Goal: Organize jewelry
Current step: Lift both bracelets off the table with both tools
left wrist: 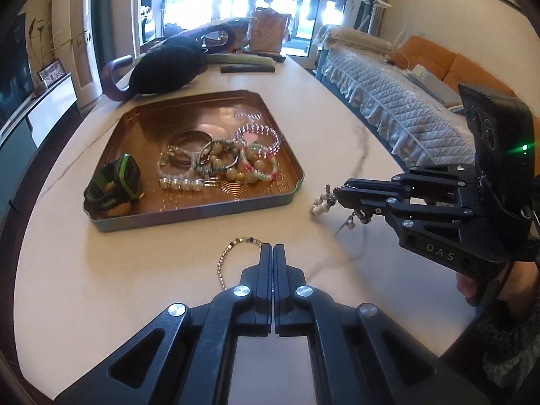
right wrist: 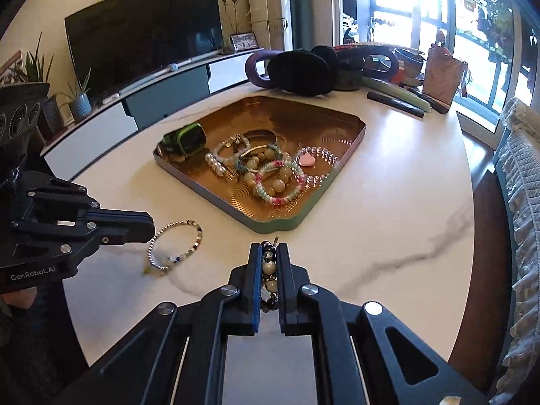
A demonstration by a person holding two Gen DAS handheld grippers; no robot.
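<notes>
A copper tray [left wrist: 189, 108] [right wrist: 314, 118] on the white marble table holds several bead bracelets [left wrist: 222, 158] [right wrist: 276, 179] and a green watch [left wrist: 114, 182] [right wrist: 187, 140]. My right gripper [right wrist: 269, 253] [left wrist: 337, 195] is shut on a bracelet of cream and dark beads [right wrist: 269, 270] [left wrist: 322, 202], held just above the table near the tray's front edge. My left gripper [left wrist: 272, 248] [right wrist: 150, 227] is shut and empty, its tips beside a thin gold bead bracelet [left wrist: 224, 260] [right wrist: 175, 246] lying on the table.
Black earmuffs [left wrist: 165, 67] [right wrist: 300, 71], a purple handle, a dark stick [right wrist: 395, 104] and a pink bag [right wrist: 442, 77] lie at the table's far end. A covered sofa [left wrist: 388, 101] is on the right, a TV cabinet [right wrist: 145, 101] beyond the table.
</notes>
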